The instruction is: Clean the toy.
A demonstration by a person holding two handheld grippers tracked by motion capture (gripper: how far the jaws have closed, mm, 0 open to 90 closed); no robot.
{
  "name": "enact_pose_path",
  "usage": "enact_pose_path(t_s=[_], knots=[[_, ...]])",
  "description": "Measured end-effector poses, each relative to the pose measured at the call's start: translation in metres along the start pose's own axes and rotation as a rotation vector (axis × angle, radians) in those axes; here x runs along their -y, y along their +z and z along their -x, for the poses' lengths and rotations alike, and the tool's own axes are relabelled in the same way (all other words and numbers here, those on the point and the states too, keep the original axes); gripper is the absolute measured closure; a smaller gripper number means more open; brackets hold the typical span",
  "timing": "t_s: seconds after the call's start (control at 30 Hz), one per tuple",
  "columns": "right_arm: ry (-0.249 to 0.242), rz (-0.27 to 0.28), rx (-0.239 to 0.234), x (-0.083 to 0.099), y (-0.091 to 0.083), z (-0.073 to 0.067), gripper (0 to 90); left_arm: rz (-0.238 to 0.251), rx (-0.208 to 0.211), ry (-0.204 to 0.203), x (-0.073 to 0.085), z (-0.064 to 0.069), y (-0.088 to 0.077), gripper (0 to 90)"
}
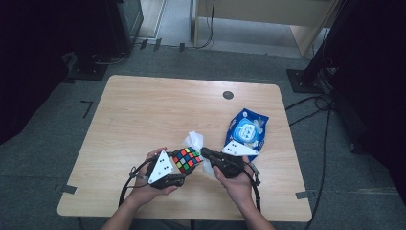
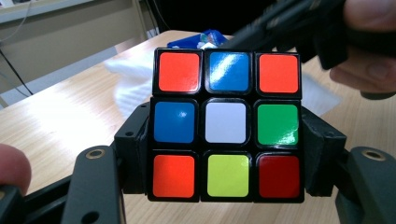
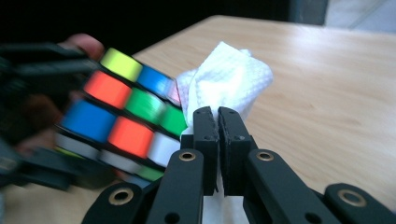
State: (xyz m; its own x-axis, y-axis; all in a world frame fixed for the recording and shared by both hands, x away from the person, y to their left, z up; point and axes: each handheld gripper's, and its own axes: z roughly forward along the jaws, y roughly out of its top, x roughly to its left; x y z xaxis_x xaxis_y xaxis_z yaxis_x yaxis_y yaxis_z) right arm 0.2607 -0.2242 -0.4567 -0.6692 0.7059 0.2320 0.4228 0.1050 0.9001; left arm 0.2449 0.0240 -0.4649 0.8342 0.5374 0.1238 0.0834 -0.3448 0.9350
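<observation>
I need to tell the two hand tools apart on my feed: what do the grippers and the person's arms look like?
Both grippers, left gripper and right gripper, are matt black with two flat-sided jaws, brass-ringed pivot holes in the linkage, and a pale three-cornered plate dotted with small black marks on top. A black cable loops back from each. The forearms are bare, no sleeves or gloves.

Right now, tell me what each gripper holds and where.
Left gripper clamps the puzzle cube by two opposite sides. Right gripper pinches a white tissue near its bunched middle.
</observation>
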Motion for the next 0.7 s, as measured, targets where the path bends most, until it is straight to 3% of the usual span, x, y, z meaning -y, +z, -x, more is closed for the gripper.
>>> enact_pose_path(t_s=[0.17, 0.3, 0.37, 0.47, 0.6, 0.7], knots=[[0.013, -0.006, 0.018, 0.002, 0.000, 0.004, 87.8, 0.005, -0.008, -0.009, 0.000, -0.003, -0.002, 34.0], [0.002, 0.035, 0.010, -0.006, -0.008, -0.002, 87.8, -0.023, -0.018, -0.008, 0.005, -0.006, 0.001, 34.0], [-0.011, 0.082, -0.034, -0.014, -0.015, -0.011, 87.8, -0.035, -0.017, -0.014, 0.007, -0.005, 0.004, 34.0], [-0.041, 0.108, -0.098, -0.019, -0.017, -0.025, 87.8, -0.044, -0.005, -0.003, 0.007, 0.001, 0.008, 34.0], [-0.072, 0.077, -0.135, -0.017, -0.010, -0.037, 87.7, -0.035, 0.007, 0.010, 0.005, 0.005, 0.008, 34.0], [-0.044, 0.078, -0.147, -0.013, -0.007, -0.033, 87.6, -0.041, 0.001, 0.021, 0.004, 0.005, 0.008, 34.0]])
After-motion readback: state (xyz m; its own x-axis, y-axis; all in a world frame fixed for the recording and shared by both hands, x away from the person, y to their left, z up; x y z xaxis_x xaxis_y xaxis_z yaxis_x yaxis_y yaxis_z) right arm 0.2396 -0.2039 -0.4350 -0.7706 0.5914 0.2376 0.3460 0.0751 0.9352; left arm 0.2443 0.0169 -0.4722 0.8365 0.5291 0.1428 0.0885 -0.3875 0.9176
